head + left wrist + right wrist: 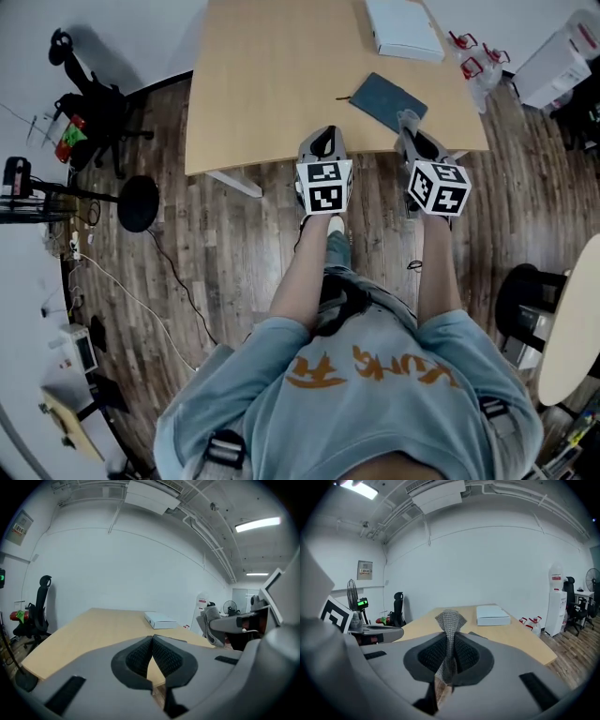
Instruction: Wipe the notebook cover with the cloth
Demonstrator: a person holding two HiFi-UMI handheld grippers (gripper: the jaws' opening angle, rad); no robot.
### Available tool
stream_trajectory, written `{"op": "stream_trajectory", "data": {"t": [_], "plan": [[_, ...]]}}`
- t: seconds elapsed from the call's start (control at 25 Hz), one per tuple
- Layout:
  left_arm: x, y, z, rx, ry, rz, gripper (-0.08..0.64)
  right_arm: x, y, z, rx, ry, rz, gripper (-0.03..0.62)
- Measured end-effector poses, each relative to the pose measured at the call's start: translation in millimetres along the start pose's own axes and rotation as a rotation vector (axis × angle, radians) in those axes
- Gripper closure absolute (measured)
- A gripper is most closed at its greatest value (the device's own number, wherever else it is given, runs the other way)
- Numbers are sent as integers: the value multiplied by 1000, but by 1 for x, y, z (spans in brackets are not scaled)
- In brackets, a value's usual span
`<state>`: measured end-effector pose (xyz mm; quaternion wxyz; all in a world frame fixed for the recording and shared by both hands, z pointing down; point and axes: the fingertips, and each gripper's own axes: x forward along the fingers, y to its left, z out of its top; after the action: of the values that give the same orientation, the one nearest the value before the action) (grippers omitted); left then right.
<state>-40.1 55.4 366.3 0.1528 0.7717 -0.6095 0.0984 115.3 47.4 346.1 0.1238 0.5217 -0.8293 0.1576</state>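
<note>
The left gripper (323, 141) hung at the front edge of the tabletop (272, 84), its jaws pressed together at the tips with nothing between them. Just beside it, the right gripper (410, 129) had its jaws clamped on a grey knitted cloth (449, 619), which stood up in a fold above the pads and hung down below them. The dark blue notebook (387, 100) lay flat and askew near the front edge, toward the right front corner, directly ahead of the right gripper. From the head view I could not tell whether the cloth touched it. A white box (403, 28) sat well apart, toward the far right of the tabletop. Off the right edge, red-capped bottles (473, 58) stood on the wooden floor (234, 253). A black office chair (94, 103) stood off the left edge.
</note>
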Motion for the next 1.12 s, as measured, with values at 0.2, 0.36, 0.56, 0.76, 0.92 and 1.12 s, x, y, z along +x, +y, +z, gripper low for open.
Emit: {"op": "stream_trajectory", "data": {"t": [0.2,0.36,0.56,0.76,0.92,1.12], "plan": [[59,20,-9,-62,42,-28,543,67,-5,-12,-47,109,20,566],[101,30,-18,-91,100,-76,543,110,-10,-11,-65,180,36,566],[143,51,-13,-75,117,-103,543,164,-4,-9,-64,228,67,566],[178,55,-11,-63,122,-117,542,196,-10,-12,-30,242,75,566],[203,60,-20,-57,158,-125,543,209,-18,-18,-12,252,62,566],[220,52,-33,-43,200,-140,543,213,-38,-25,22,265,30,566]]}}
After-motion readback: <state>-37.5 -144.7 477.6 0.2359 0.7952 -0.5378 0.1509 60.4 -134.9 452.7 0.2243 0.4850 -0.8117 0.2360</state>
